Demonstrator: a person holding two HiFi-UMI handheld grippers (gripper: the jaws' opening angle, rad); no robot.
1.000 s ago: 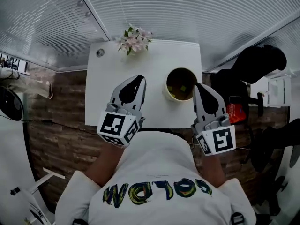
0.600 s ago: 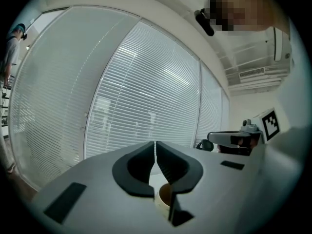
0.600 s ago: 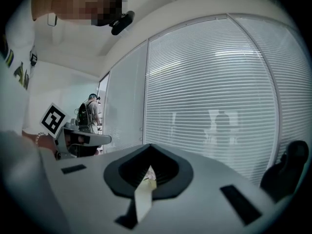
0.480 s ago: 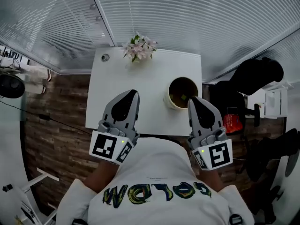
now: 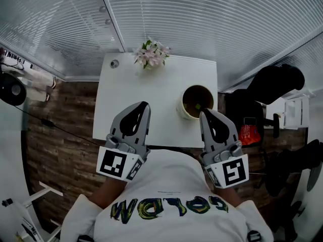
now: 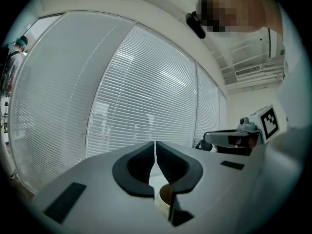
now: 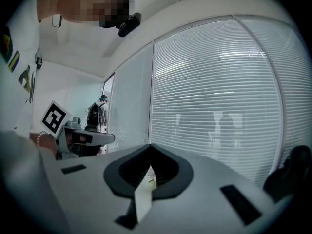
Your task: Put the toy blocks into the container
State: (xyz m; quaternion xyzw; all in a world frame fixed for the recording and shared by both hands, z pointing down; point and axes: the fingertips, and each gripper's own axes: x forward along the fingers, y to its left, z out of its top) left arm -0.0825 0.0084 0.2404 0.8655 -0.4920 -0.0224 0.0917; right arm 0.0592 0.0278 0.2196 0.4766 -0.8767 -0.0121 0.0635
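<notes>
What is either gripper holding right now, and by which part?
Nothing is held. The left gripper and the right gripper both have their jaws together and empty, on the near side of the container.

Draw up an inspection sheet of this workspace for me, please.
Surface: white table.
Job's things: round container on the table's right side; a yellow-green piece inside, likely a block; no blocks seen on the table.
Clutter: flowers at the far edge; small round fitting at the far left corner.
Grippers: left gripper and right gripper both shut, empty, over the near edge.
Cables: dark cable on the floor, left.
Surroundings: blinds, brick-pattern floor, black chair right.
</notes>
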